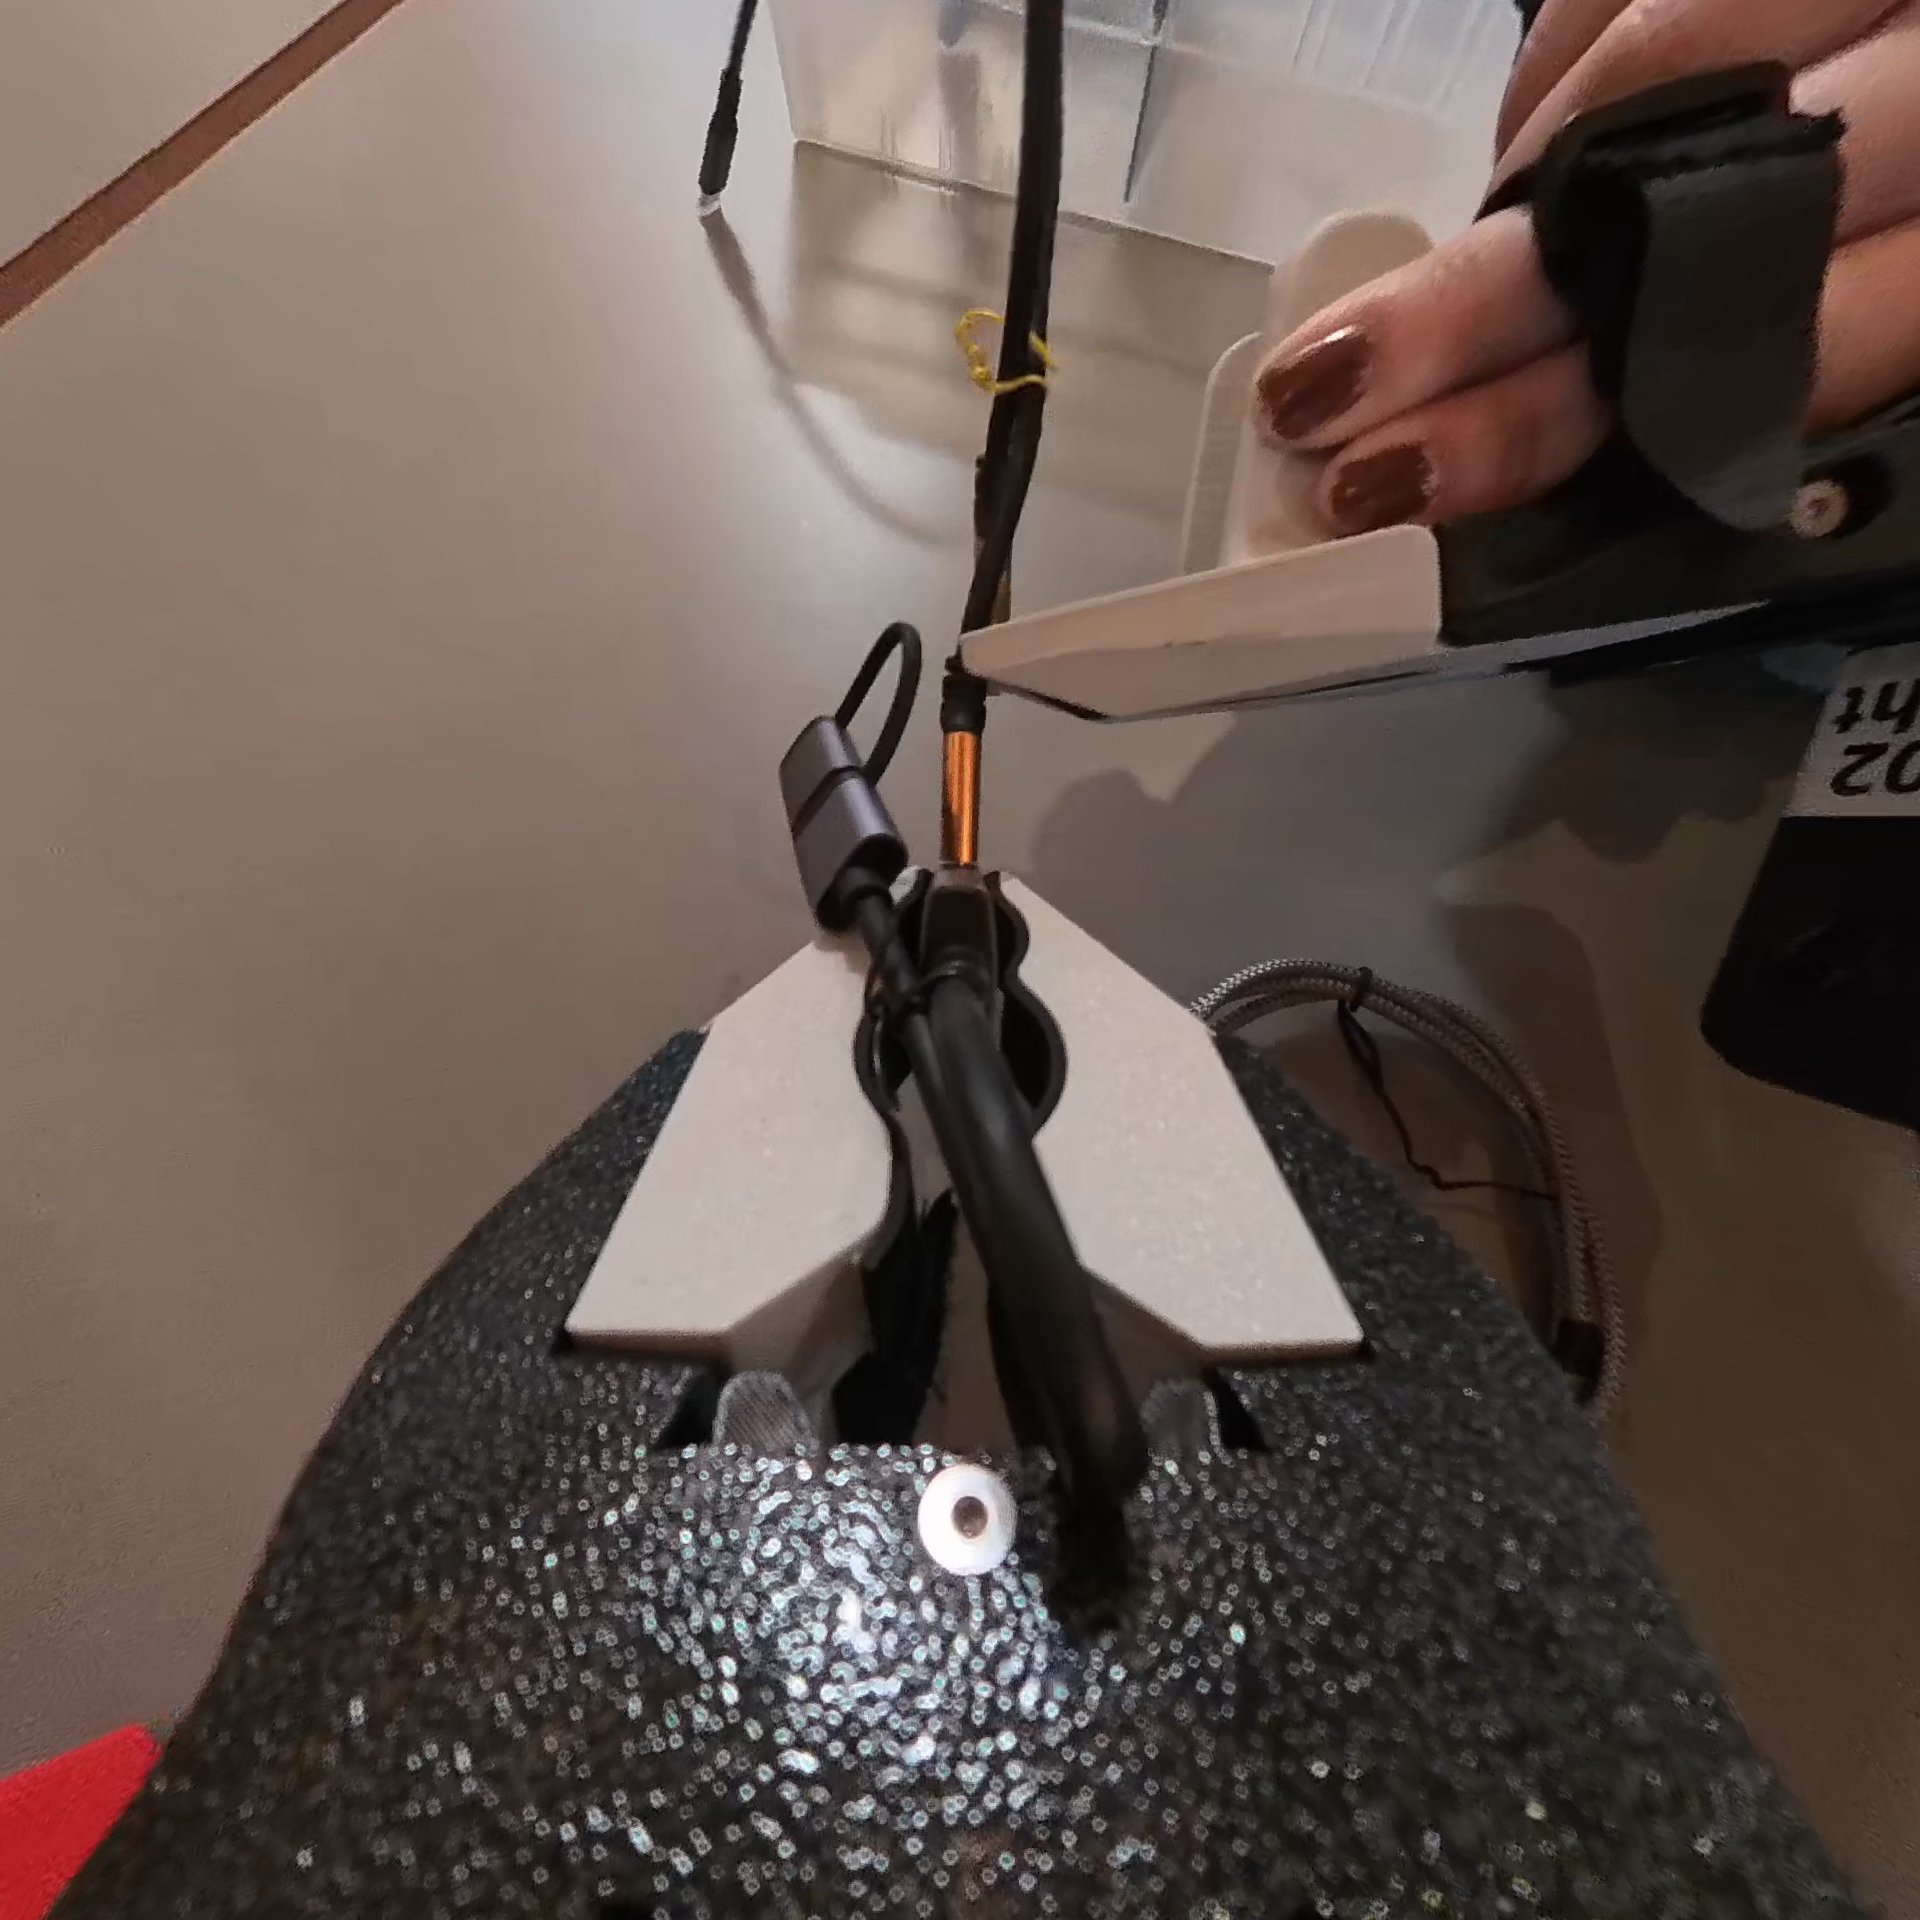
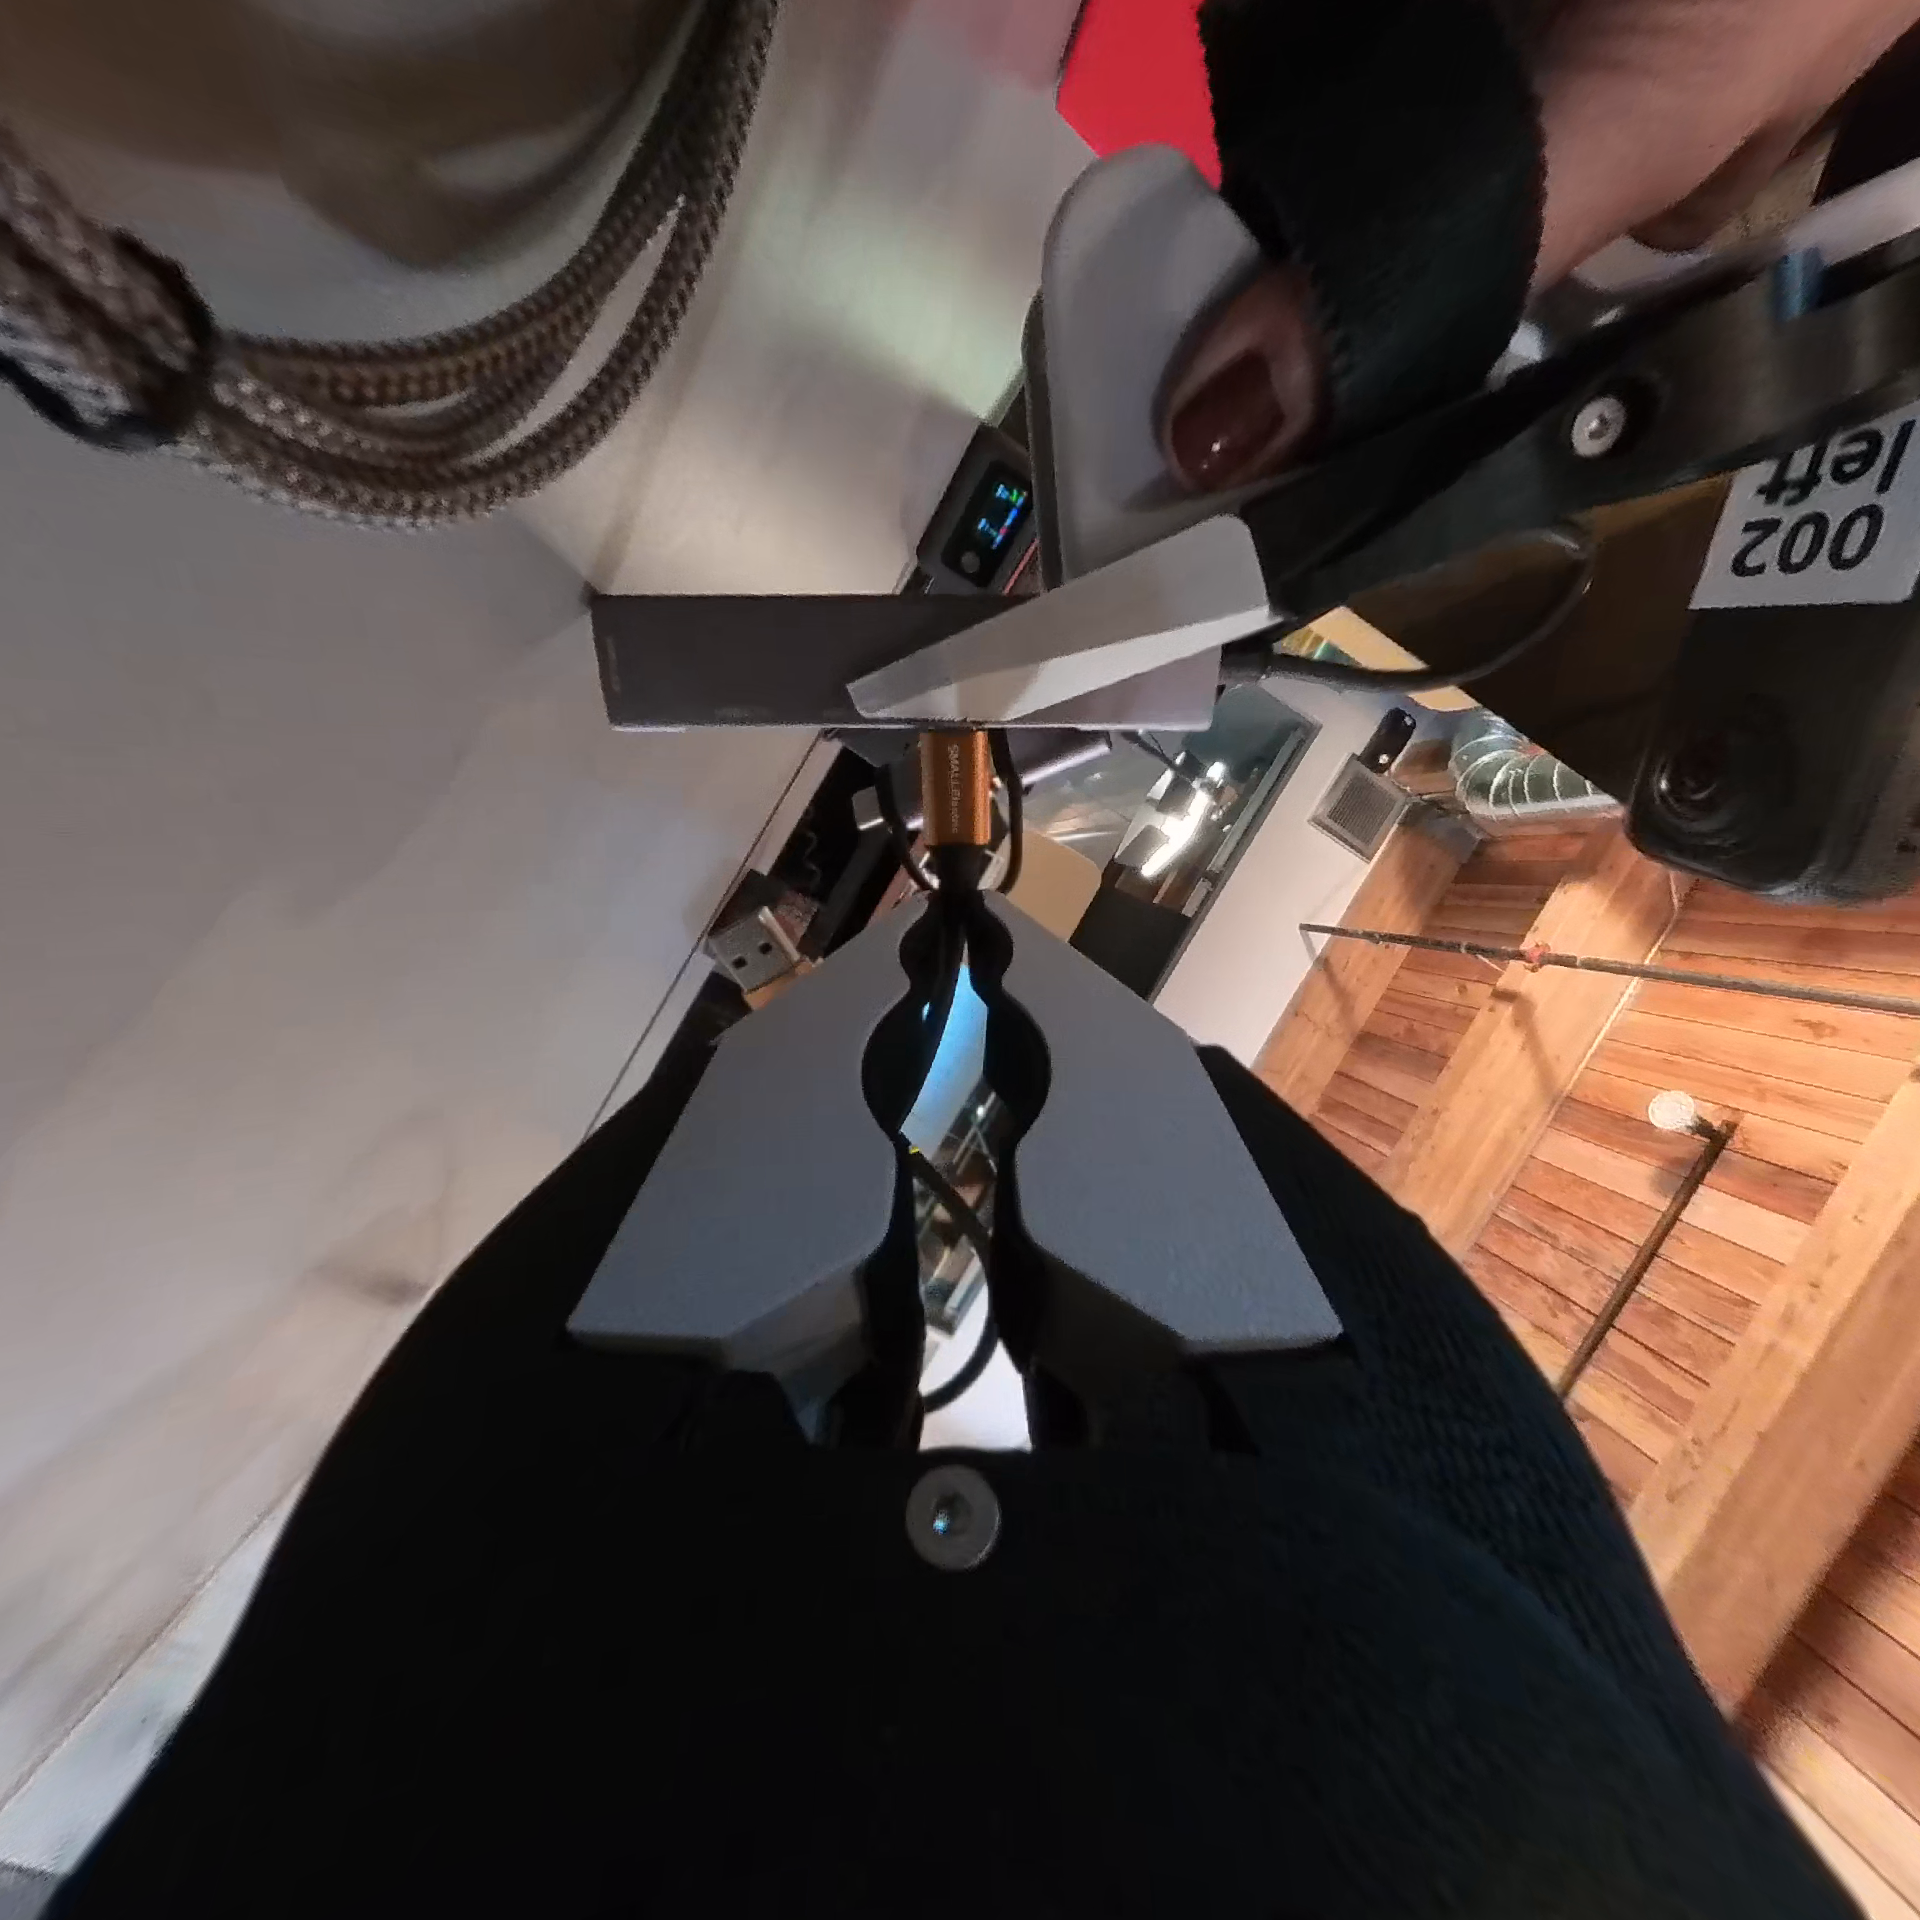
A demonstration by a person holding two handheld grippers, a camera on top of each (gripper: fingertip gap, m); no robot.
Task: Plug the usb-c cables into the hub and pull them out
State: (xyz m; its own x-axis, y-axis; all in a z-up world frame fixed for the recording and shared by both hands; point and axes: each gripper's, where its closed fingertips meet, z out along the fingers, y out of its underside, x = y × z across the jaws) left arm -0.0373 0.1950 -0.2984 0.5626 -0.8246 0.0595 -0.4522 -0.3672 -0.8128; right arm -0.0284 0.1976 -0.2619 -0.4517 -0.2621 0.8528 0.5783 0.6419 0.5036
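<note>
The dark grey hub [image 2: 727, 665] is held above the table, clamped between my left gripper's fingers [image 2: 1039, 665]. In the left wrist view the left gripper [image 1: 951, 894] is shut on the hub's narrow edge [image 1: 956, 925]. An orange USB-C plug [image 1: 956, 779] [image 2: 954, 795] sits in a hub port. My right gripper [image 2: 951, 920] is shut on the black cable [image 1: 1023, 312] just behind that plug. Its white finger [image 1: 1195, 644] reaches in from the right.
A grey plug on a short looped cable [image 1: 831, 800] hangs beside the hub. A braided grey cable [image 1: 1455, 1039] [image 2: 364, 416] lies on the pale table [image 1: 416, 623]. A clear plastic box [image 1: 1039, 104] and another black cable end [image 1: 717, 156] are farther back. A USB-A plug [image 2: 748, 945] lies near the table edge.
</note>
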